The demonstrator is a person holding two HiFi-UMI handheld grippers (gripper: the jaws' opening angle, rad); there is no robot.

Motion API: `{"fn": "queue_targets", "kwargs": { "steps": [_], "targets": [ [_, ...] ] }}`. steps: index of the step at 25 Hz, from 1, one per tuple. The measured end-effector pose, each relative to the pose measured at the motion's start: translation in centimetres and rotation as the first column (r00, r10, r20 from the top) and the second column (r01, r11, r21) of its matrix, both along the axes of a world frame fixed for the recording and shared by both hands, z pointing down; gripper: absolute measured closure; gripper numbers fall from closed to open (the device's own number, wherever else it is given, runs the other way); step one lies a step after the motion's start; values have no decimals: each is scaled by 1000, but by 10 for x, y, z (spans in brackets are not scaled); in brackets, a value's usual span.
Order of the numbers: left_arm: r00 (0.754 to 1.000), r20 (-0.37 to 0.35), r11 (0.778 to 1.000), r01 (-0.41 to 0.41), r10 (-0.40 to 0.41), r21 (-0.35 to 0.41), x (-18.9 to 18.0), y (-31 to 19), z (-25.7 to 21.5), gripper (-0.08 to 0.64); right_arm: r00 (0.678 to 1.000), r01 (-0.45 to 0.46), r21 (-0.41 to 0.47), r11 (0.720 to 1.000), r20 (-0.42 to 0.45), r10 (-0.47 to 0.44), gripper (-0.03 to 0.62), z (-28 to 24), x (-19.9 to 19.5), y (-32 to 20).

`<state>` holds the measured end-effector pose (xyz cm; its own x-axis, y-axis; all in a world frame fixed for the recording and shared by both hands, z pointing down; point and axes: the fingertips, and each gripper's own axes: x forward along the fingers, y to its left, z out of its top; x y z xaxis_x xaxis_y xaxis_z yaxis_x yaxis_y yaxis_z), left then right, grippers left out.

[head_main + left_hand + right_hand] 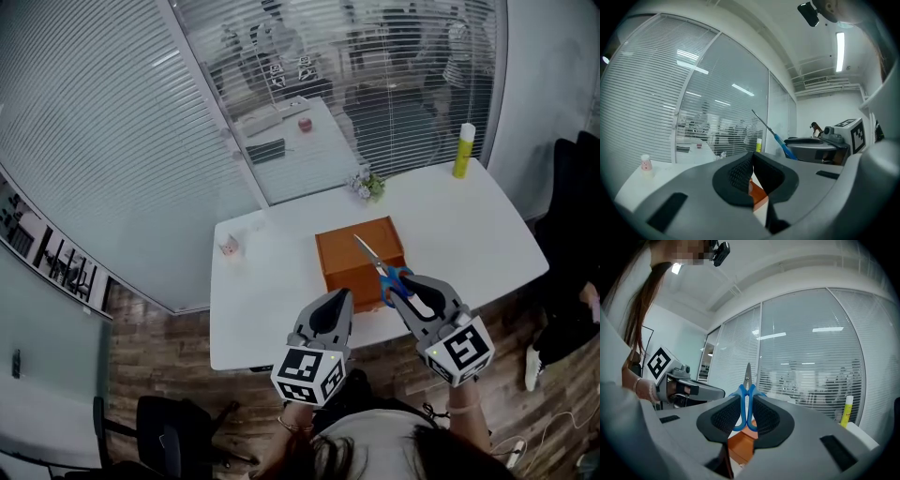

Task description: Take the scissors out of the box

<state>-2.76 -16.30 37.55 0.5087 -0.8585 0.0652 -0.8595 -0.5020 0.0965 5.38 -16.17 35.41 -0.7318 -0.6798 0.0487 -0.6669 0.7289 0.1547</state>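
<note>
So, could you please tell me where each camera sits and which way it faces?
Head view: on the person's head, looking steeply down at the white table, orange box and both grippers; hair shows at the bottom.
Left gripper view: on the left gripper, looking along its closed, empty jaws toward the blinds.
Right gripper view: on the right gripper, looking along jaws clamping the scissors' blue handles; the person's hand and hair show left.
Shared: both gripper views show the yellow bottle and the box.

Wears a white top (370, 433) and a thin bracelet (292, 424). Shows grey moulded shells on left gripper (339, 298) and right gripper (411, 281), black ribbed pads (723, 417), white cubes (309, 373) with black square markers.
</note>
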Motion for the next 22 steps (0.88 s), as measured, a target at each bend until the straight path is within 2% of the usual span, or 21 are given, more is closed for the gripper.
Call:
{"fn": "queue_targets", "kwargs": {
  "steps": [22],
  "targets": [
    [999, -19, 999, -30, 29, -22, -1, -32, 10, 541, 999, -28, -1, 1000, -33, 28, 482, 6, -1, -27]
  ]
}}
